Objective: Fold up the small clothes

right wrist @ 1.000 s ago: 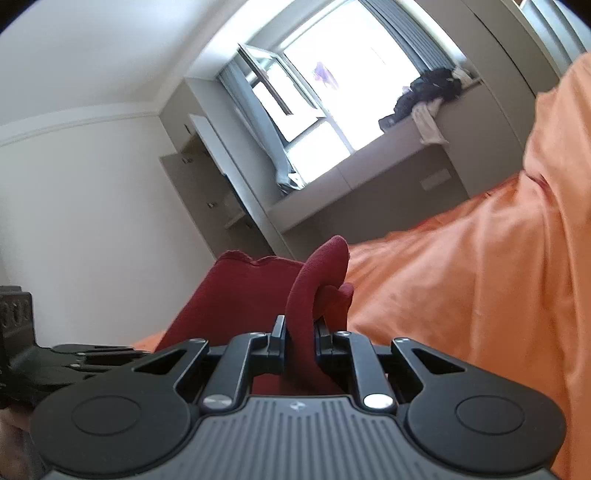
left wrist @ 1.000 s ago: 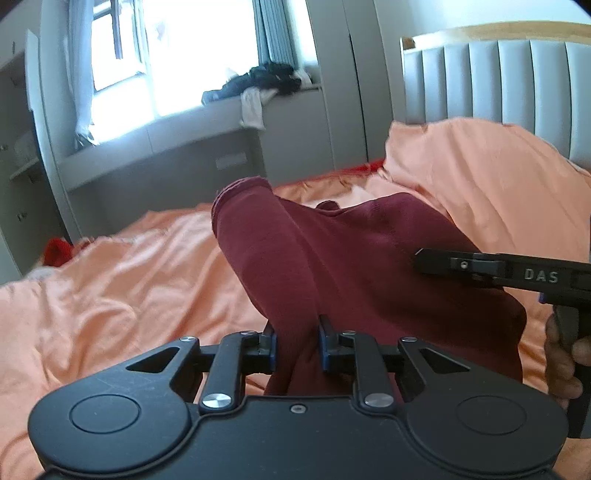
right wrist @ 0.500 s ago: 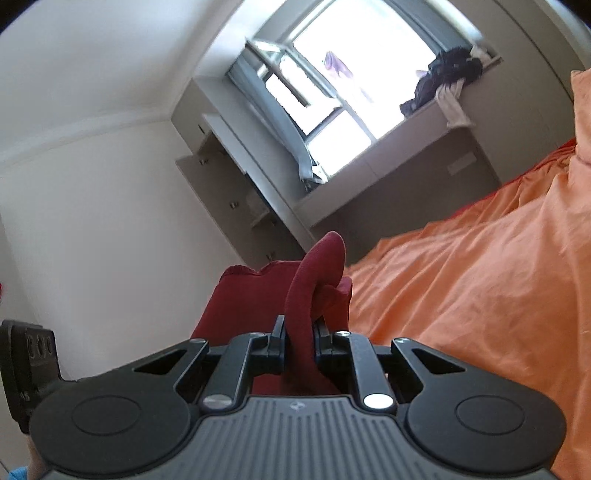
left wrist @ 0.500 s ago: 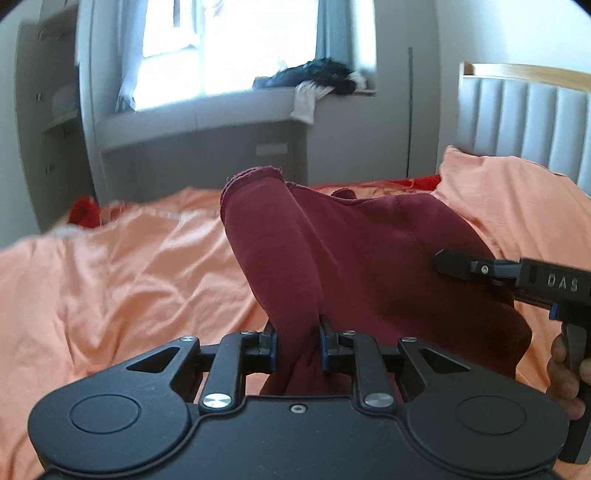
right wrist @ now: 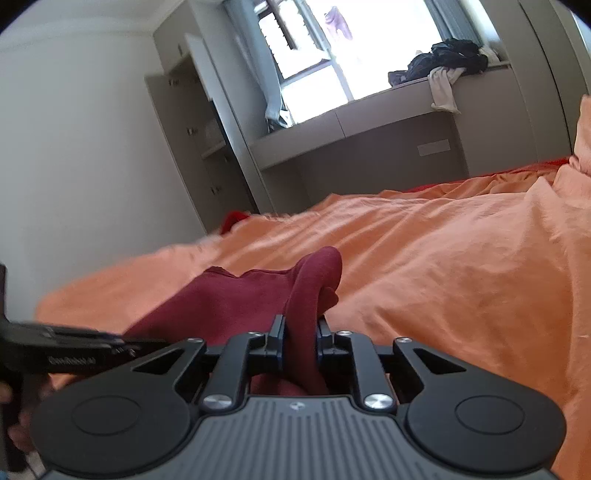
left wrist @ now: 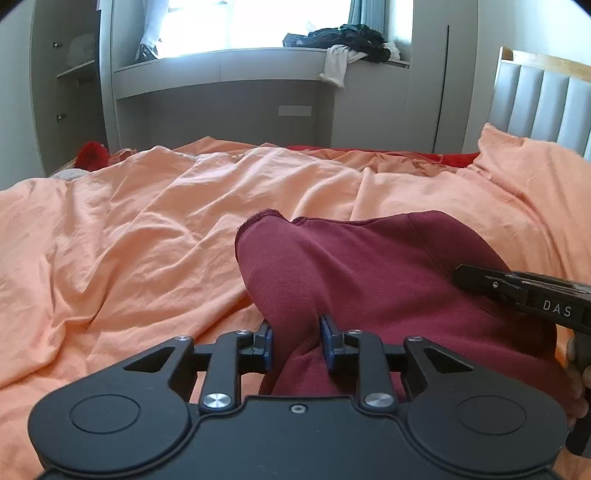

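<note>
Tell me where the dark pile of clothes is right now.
The dark clothes lie on the ledge under the window, at its right end, top of both views, with a white garment hanging beside them.

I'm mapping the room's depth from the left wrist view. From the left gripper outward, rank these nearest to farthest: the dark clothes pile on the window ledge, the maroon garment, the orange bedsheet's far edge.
1. Maroon garment, between the left gripper's fingers.
2. Orange bedsheet's far edge, mid-frame.
3. Dark clothes pile, on the ledge, upper right.
</note>
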Tool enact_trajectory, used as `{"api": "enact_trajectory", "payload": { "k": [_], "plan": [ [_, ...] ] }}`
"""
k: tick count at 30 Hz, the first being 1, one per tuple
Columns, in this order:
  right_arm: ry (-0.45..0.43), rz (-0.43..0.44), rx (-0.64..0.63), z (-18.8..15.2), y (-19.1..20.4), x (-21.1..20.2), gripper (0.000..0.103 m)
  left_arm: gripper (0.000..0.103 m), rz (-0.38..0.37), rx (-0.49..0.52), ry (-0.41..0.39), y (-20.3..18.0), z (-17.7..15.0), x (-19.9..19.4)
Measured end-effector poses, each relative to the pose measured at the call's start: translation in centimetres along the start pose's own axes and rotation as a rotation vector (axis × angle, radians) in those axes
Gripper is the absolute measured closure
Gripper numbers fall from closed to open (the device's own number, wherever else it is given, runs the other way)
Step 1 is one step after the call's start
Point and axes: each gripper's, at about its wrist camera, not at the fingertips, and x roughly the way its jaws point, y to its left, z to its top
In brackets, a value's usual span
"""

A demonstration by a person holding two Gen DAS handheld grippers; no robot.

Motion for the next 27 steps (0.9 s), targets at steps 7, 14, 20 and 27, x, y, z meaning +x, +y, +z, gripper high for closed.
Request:
{"api": "enact_trajectory", "payload": {
  "k": [7, 14, 20, 27],
  "plan": [
    [0.019, -0.047, -0.004, -1.0, -0.5, 0.1, 0.06, 0.067, 0.035, -0.021, -0.034, 0.3, -1.4, 0.2],
    [0.001, -0.086, -0.01, -0.9, -0.7, -0.7, 0.032, 0.047, 0.079, -0.035, -0.054, 0.0, -1.3, -0.6],
    [-0.027, -0.118, -0.029, -0.8, -0.4, -1.7, 0.009, 0.023, 0.102, -0.08, -0.068, 0.0, -1.1, -1.7],
    [-0.101, -0.158, -0.037, -0.6, 0.4, -4.2, 0.0, 0.007, 0.135, -0.091, -0.124, -0.8, -1.1, -4.4]
  ]
}}
